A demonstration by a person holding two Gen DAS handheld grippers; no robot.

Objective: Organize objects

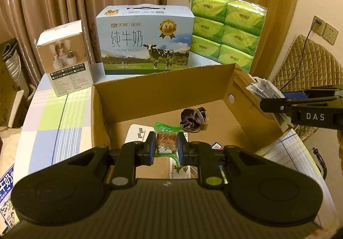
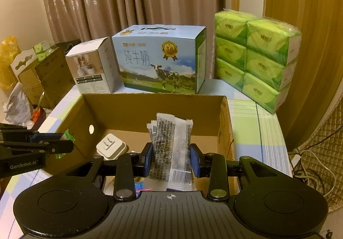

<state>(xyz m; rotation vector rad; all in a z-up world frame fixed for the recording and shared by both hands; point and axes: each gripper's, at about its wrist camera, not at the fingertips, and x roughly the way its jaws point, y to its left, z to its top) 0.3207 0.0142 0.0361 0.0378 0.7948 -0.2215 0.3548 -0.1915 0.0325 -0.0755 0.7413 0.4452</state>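
An open cardboard box [image 1: 163, 91] [image 2: 150, 102] stands on the table before both grippers. My left gripper [image 1: 166, 145] is shut on a green-wrapped candy [image 1: 166, 139], held over the box's near side. My right gripper [image 2: 171, 156] is shut on a bunch of clear printed sachets [image 2: 171, 144], also above the box. Inside lie a white power adapter [image 2: 110, 145] [image 1: 138, 132], a dark scrunchie [image 1: 194, 118] and a small red-and-black item [image 1: 216, 145]. The right gripper [image 1: 270, 100] with its sachets [image 1: 262, 88] shows at the right edge of the left wrist view; the left gripper [image 2: 66, 141] shows at the left of the right wrist view.
Behind the box stand a blue milk carton [image 1: 145, 39] [image 2: 159, 58], a white product box [image 1: 66, 58] [image 2: 93, 65] and a green tissue multipack [image 1: 227, 26] [image 2: 257, 56]. A checked tablecloth [image 1: 55, 123] covers the table. Curtains hang behind. Cartons and bags [image 2: 32, 73] crowd the floor at left; a quilted seat [image 1: 308, 67] is at right.
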